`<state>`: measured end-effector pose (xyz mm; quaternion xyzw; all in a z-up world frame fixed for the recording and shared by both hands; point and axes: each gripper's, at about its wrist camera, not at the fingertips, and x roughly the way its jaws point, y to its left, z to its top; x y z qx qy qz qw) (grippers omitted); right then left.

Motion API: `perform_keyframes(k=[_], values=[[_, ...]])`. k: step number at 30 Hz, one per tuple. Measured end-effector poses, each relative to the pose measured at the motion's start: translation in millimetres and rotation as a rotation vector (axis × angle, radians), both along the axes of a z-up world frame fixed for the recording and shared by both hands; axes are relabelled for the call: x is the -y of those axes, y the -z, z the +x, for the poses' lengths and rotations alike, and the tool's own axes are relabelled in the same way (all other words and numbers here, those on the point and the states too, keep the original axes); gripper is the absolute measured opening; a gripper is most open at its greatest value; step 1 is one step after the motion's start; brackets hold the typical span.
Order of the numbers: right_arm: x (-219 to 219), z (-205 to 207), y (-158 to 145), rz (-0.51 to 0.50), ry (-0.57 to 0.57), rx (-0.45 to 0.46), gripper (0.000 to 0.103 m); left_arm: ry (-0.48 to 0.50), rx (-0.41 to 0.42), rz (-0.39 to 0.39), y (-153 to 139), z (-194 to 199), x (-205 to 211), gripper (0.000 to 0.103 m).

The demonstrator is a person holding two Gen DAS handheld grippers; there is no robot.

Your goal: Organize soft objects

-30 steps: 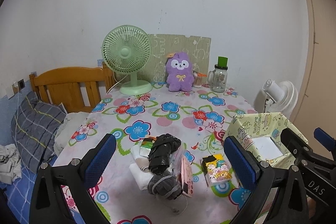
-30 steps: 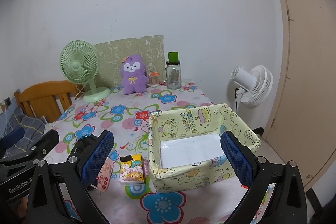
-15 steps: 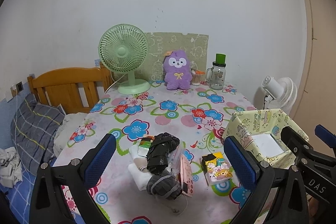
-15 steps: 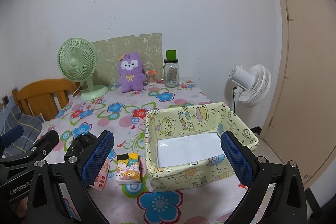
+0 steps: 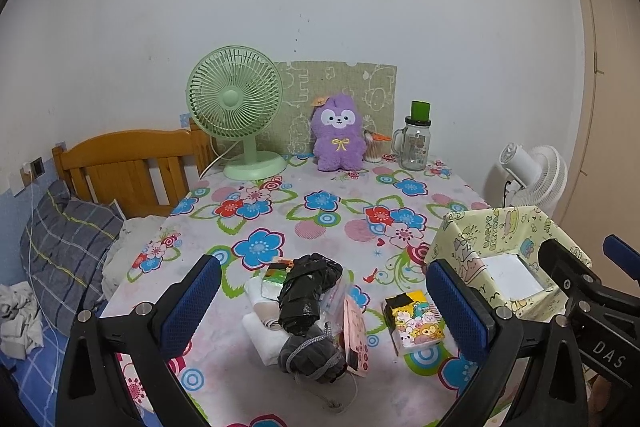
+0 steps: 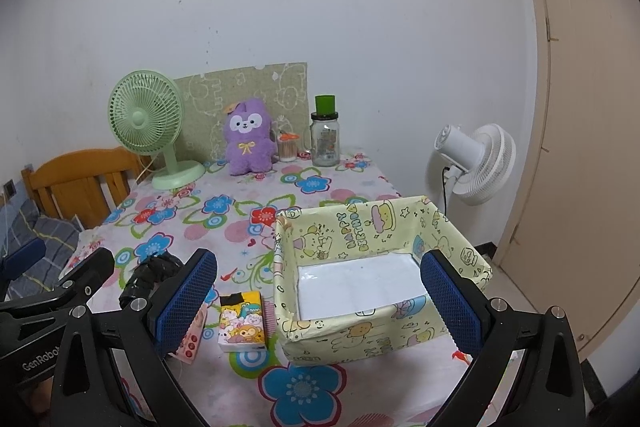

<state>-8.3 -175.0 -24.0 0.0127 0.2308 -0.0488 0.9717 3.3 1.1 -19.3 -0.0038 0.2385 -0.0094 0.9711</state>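
Note:
A heap of soft items lies near the table's front edge: a black bundle (image 5: 308, 287), a grey bundle with a cord (image 5: 310, 351), white folded cloth (image 5: 260, 331) and a pink packet (image 5: 354, 337). A cartoon tissue pack (image 5: 414, 321) (image 6: 242, 321) lies between the heap and a yellow "Happy Birthday" paper box (image 6: 360, 239) (image 5: 472, 239), which holds only its white bottom. My left gripper (image 5: 320, 311) hangs open above the heap. My right gripper (image 6: 318, 301) is open in front of the box. A purple plush (image 5: 338, 139) (image 6: 248, 139) sits at the back.
On the flowered tablecloth (image 5: 320, 203) the back row holds a green desk fan (image 5: 236, 111), a patterned board (image 5: 340, 95), a small orange-lidded jar (image 5: 374, 149) and a glass jar with a green lid (image 5: 416, 139). A wooden headboard (image 5: 120, 167) and bedding are left; a white fan (image 6: 476, 159) and door are right.
Both views have pulled back and risen slightly, so the table looks a little farther away. Nothing on the table has moved, and both grippers have stayed open.

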Motion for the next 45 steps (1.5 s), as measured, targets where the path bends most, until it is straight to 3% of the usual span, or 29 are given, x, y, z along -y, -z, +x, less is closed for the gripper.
perform_keyframes(k=[24,45], values=[[-1.6,1.4,0.6,0.016,-0.001,0.003,0.103,0.006,-0.016,0.0,3.1,2.8,-5.6,0.103],[-45.5,45.3,20.7,0.044,-0.085,-0.064,0.102,-0.022,-0.088,0.017,29.1,32.9,-33.9,0.102]])
